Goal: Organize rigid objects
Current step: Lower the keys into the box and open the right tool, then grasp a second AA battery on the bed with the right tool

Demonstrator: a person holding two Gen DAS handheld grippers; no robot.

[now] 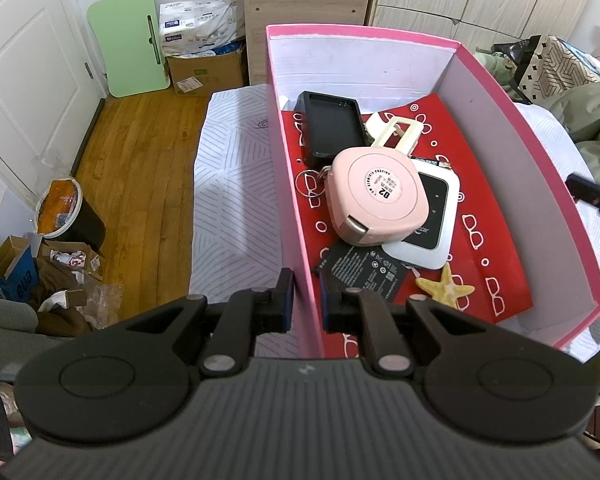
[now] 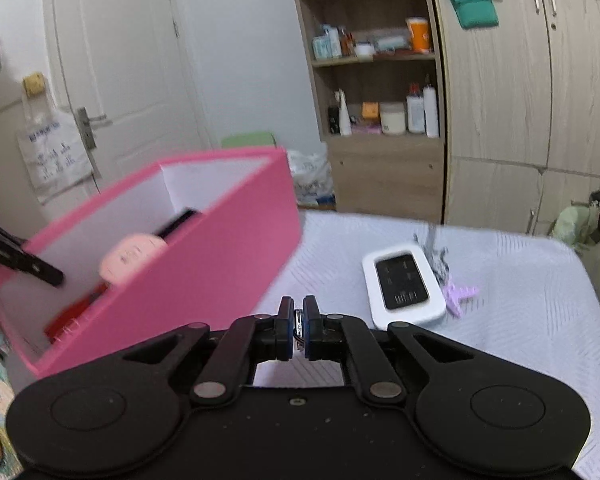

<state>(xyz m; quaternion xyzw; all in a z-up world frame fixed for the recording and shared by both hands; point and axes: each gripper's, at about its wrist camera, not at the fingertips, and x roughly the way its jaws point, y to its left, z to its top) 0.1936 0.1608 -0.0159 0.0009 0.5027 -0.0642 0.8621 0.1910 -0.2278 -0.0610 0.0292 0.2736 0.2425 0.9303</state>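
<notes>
Your left gripper (image 1: 305,300) clamps the pink box (image 1: 532,184) wall, most items already inside; right gripper (image 2: 299,328) pinches a small metal piece (image 2: 299,320), white device (image 2: 404,284) and purple starfish (image 2: 458,296) still out.

"D2" on the round label of the pink square case (image 1: 374,196); other print unreadable.

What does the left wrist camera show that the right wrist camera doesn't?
Only the left wrist view: the box's red floor with a black case, a battery, a yellow starfish, and the left claw gripping the near wall. Only the right wrist view: a white device and purple clip on the bed, and the right claw pinching something small and metallic. Both show the pink box and pink round gadget.
</notes>
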